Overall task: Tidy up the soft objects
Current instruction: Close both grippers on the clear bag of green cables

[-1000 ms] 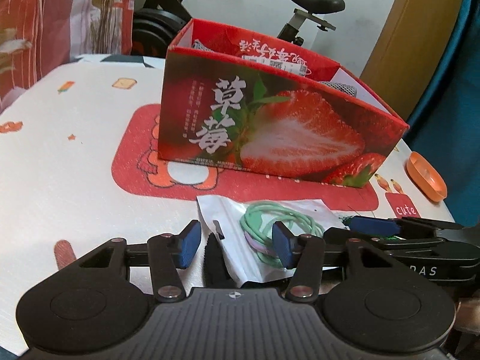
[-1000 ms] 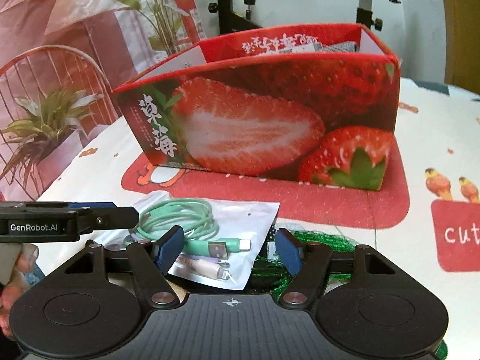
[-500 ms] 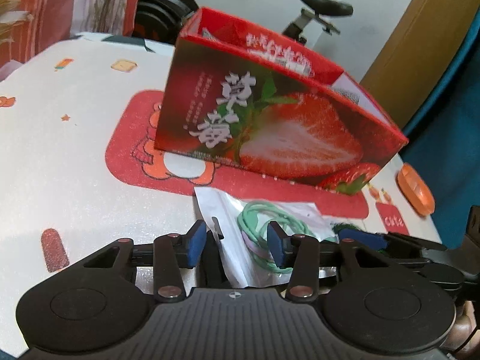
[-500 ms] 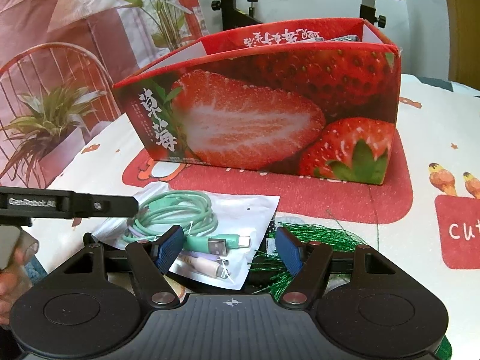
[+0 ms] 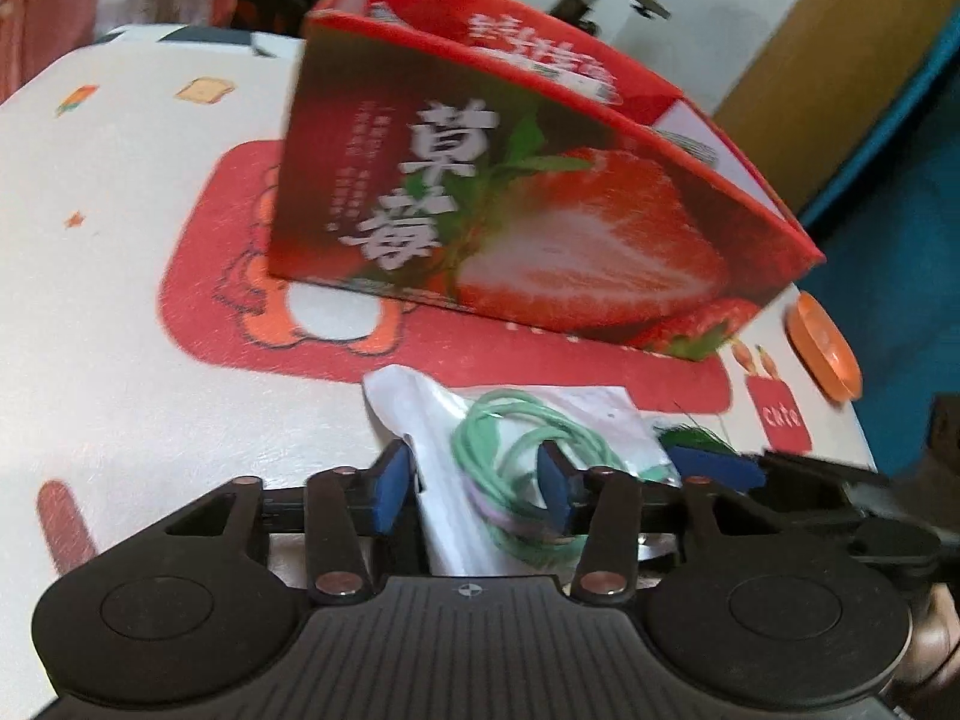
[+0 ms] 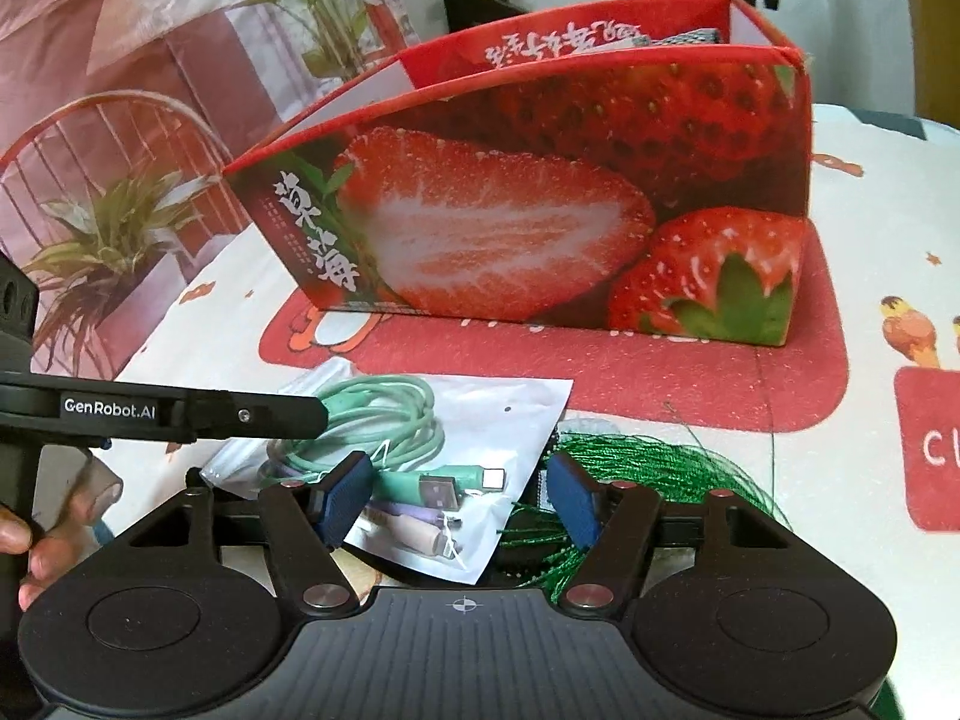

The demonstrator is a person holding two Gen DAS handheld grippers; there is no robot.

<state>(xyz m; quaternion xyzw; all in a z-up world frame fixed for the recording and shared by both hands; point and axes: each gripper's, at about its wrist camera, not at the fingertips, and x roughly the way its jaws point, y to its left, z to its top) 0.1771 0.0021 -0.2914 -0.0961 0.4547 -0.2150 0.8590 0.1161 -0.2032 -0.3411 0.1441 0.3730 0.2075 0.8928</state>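
Note:
A clear plastic bag of coiled green and purple cables (image 6: 432, 450) lies on the table in front of the red strawberry box (image 6: 540, 228). My left gripper (image 5: 474, 486) has its jaws around the bag's left part (image 5: 510, 450), a gap wide; whether the pads touch it I cannot tell. My right gripper (image 6: 456, 492) is open, low over the bag's near edge. A bundle of green netting (image 6: 630, 468) lies under and right of the bag. The left gripper's finger (image 6: 180, 411) crosses the right wrist view above the bag.
The strawberry box (image 5: 540, 192) stands on a red patch of the patterned tablecloth (image 5: 120, 300) and holds some items. An orange dish (image 5: 822, 348) sits near the table's right edge. An exercise bike stands behind the table.
The left gripper's jaws have narrowed around the bag, and it has tilted and moved closer to the box. The right gripper has edged forward over the bag.

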